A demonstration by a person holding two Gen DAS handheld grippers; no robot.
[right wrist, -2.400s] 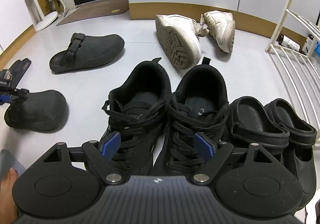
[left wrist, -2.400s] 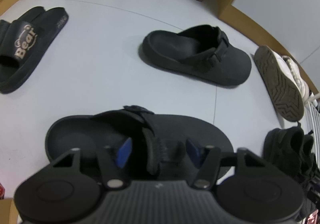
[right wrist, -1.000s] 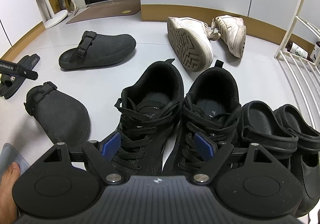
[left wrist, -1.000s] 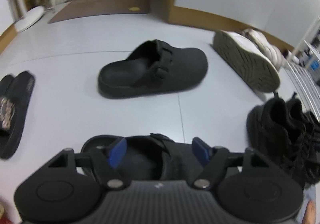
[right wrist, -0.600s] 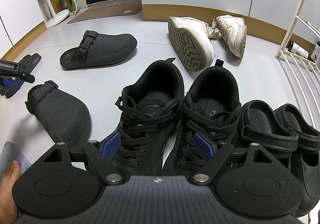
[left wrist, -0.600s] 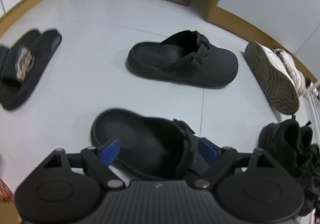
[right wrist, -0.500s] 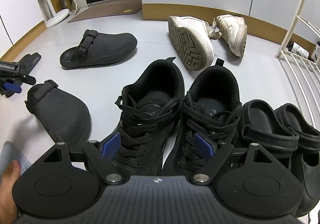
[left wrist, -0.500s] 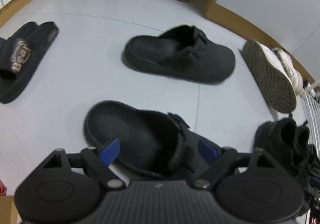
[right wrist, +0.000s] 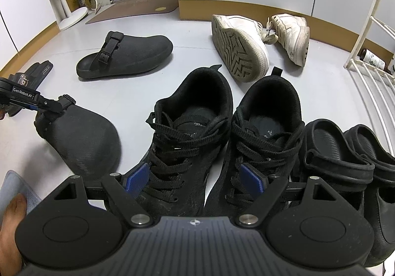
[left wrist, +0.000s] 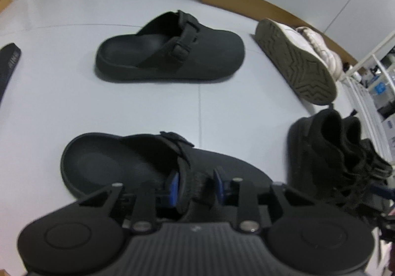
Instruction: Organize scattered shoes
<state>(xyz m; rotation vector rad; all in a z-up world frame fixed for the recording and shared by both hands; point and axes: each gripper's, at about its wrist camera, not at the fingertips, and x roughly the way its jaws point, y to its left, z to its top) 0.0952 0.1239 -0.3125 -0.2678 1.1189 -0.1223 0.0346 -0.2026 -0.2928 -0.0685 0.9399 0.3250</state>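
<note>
Our left hand-held gripper (left wrist: 196, 186) is pinched tight on the strap of the near clog (left wrist: 138, 165), which lies on the floor (left wrist: 61, 93) right under it. Ahead sits its mate (left wrist: 170, 49). Our right hand-held gripper (right wrist: 195, 178) hangs wide open, holding nothing, over the sneakers (right wrist: 222, 128).

near black clog (left wrist: 138, 165): upright, strap pinched | matching clog (left wrist: 170, 53): upright, well apart beyond

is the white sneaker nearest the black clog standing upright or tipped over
Tipped over. The white sneaker lies on its side with its tread sole facing the camera; the second white sneaker behind it also leans on its side.
</note>
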